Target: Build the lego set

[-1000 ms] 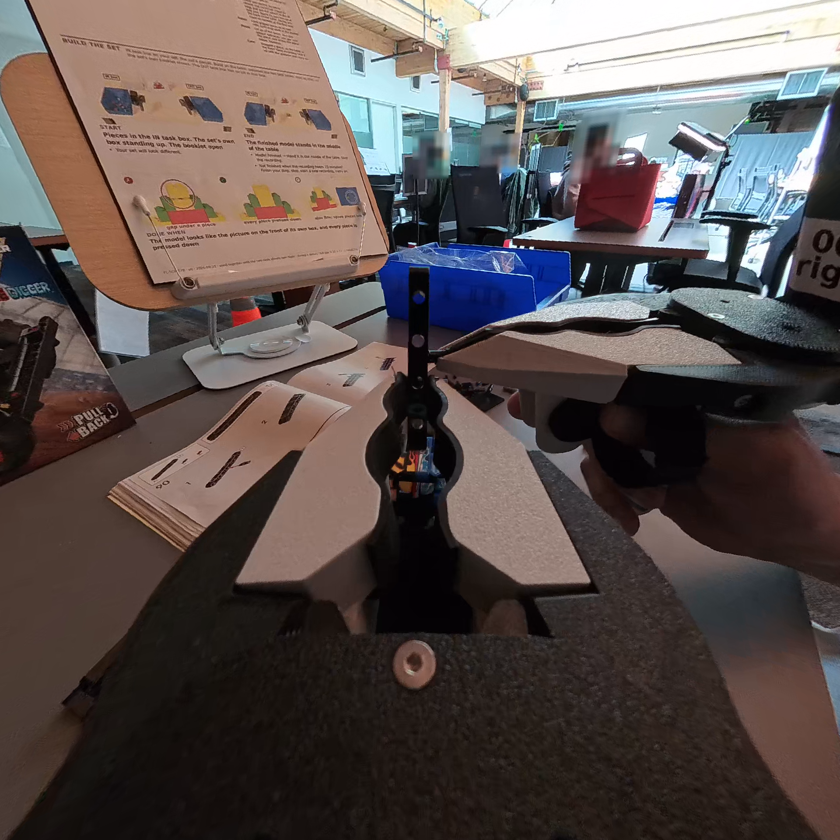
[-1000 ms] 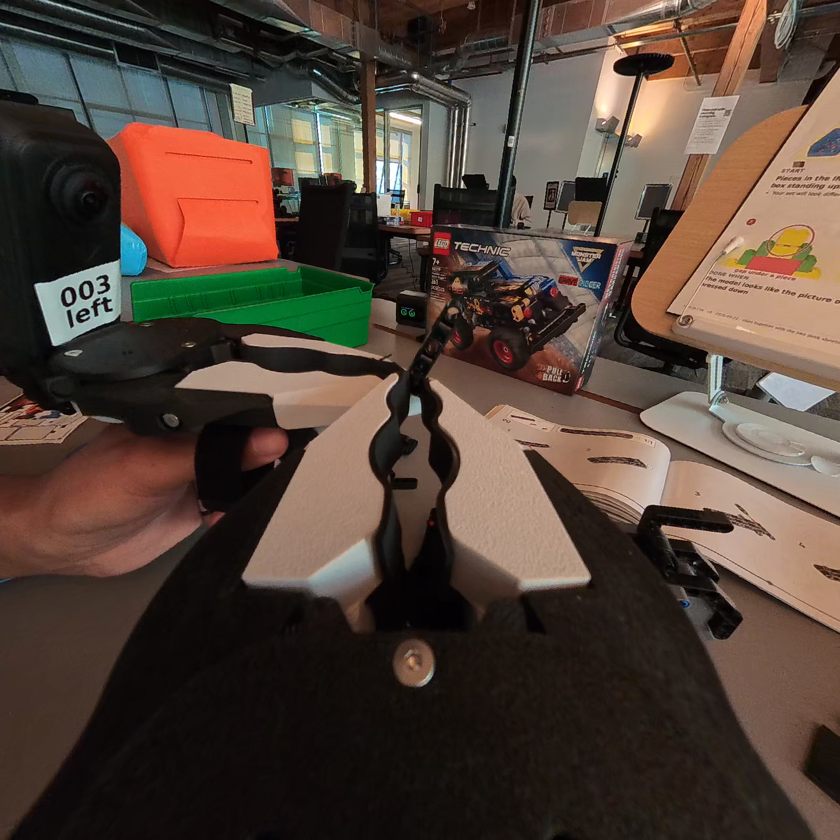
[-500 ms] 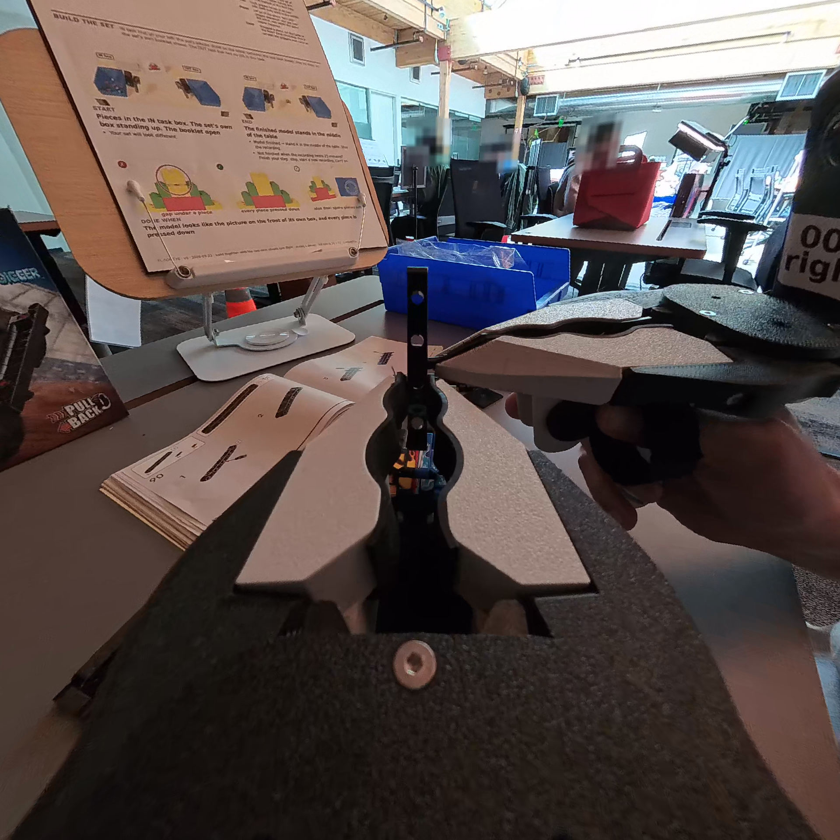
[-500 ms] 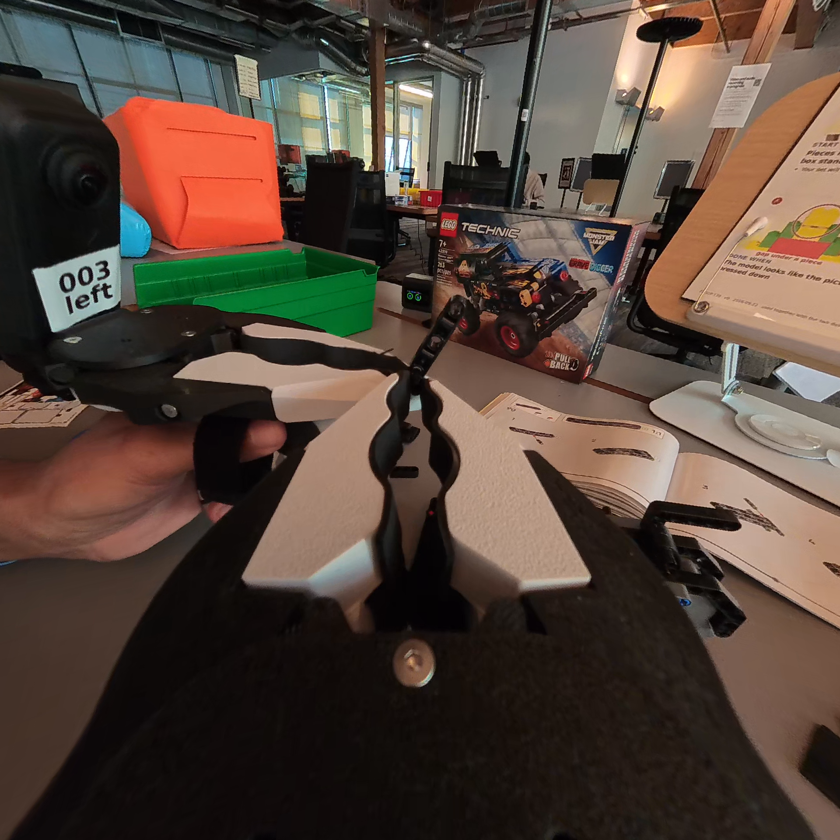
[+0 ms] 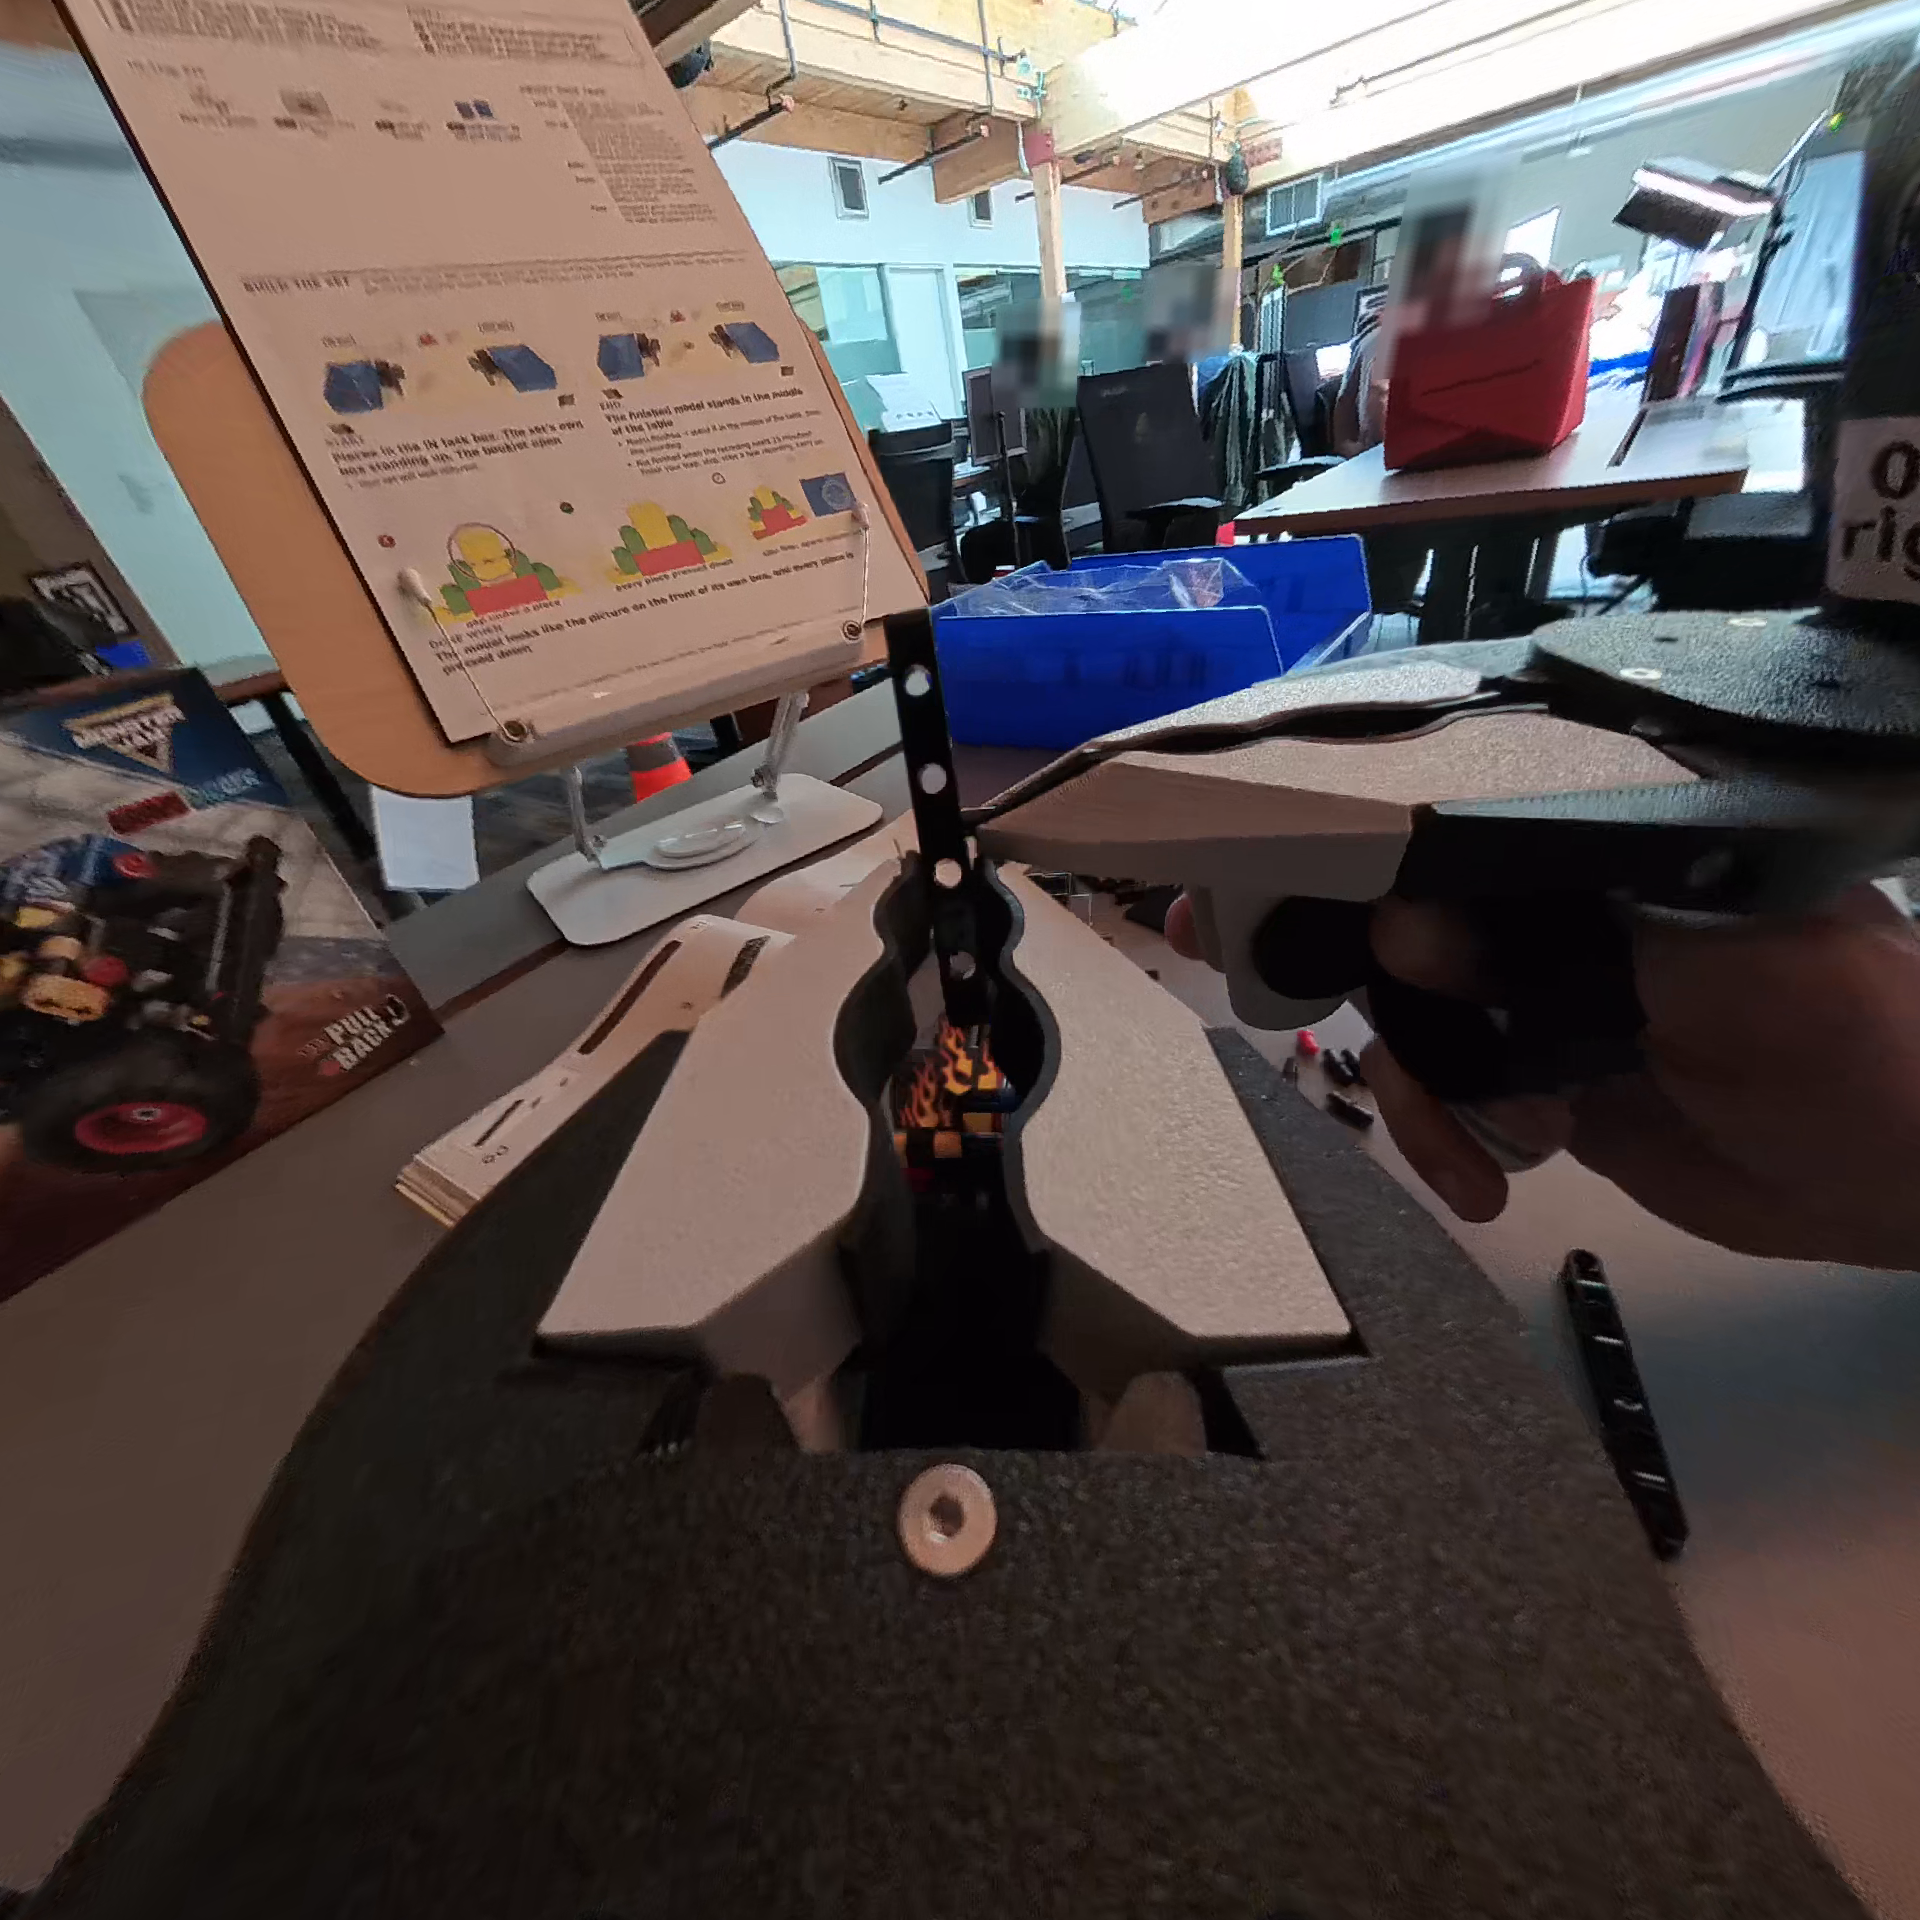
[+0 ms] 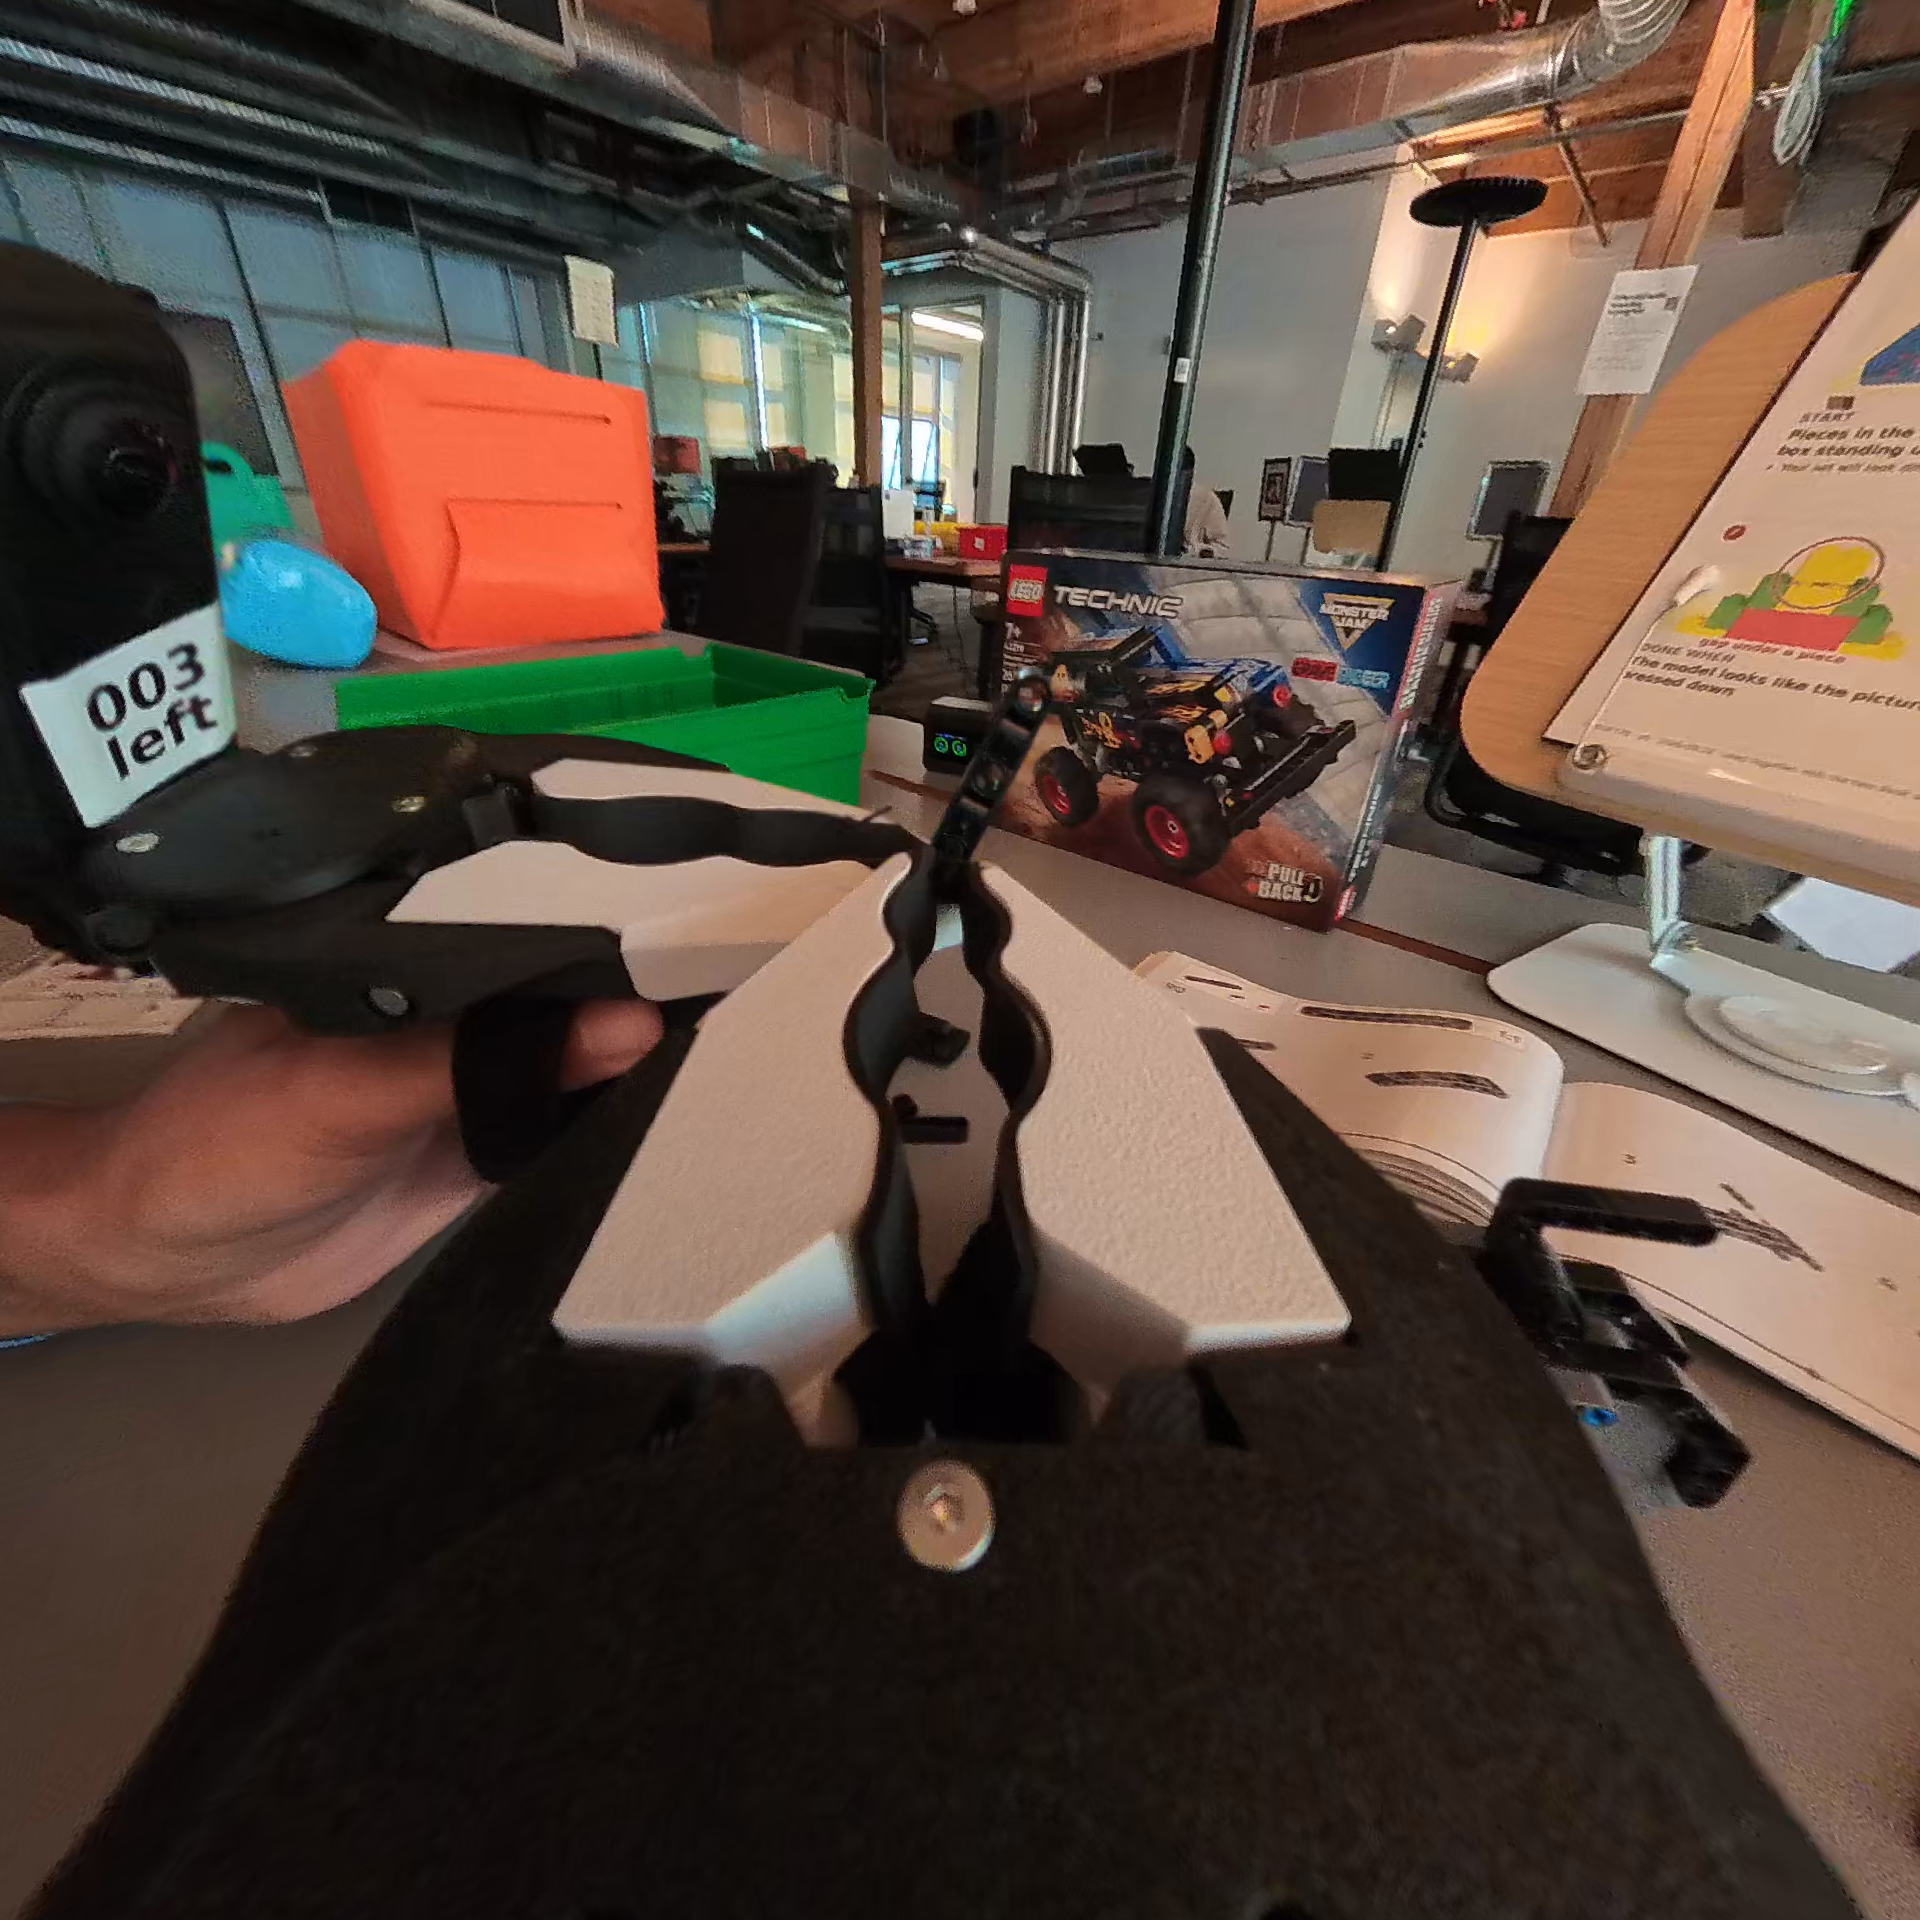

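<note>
The left gripper (image 5: 948,883) is clamping a black Technic beam (image 5: 935,810) between its wavy black pads, and the beam is standing nearly upright, its long axis running up out of the fingertips with a row of round holes showing along its flat, matte face. Lower in the same grip, a piece printed with orange and yellow flames (image 5: 951,1086) is sitting between the white, grainy-textured fingers.

The right gripper (image 6: 948,883) is coming in from the side with its tips closed on that same beam, pinching it just above the left gripper's tips; from the right wrist view the beam (image 6: 992,764) is leaning slightly to the right at its top. A hand (image 5: 1662,1081) is wrapping the right gripper's handle.

Below, on the grey table (image 5: 156,1403), an open instruction booklet (image 6: 1455,1101) is lying flat, with a black Technic assembly (image 6: 1600,1330) touching its near edge. The Lego box (image 6: 1205,727) is standing upright toward the far edge, beside a green plastic bin (image 6: 623,707). A second black beam (image 5: 1621,1403) is lying loose on the table at the right.
</note>
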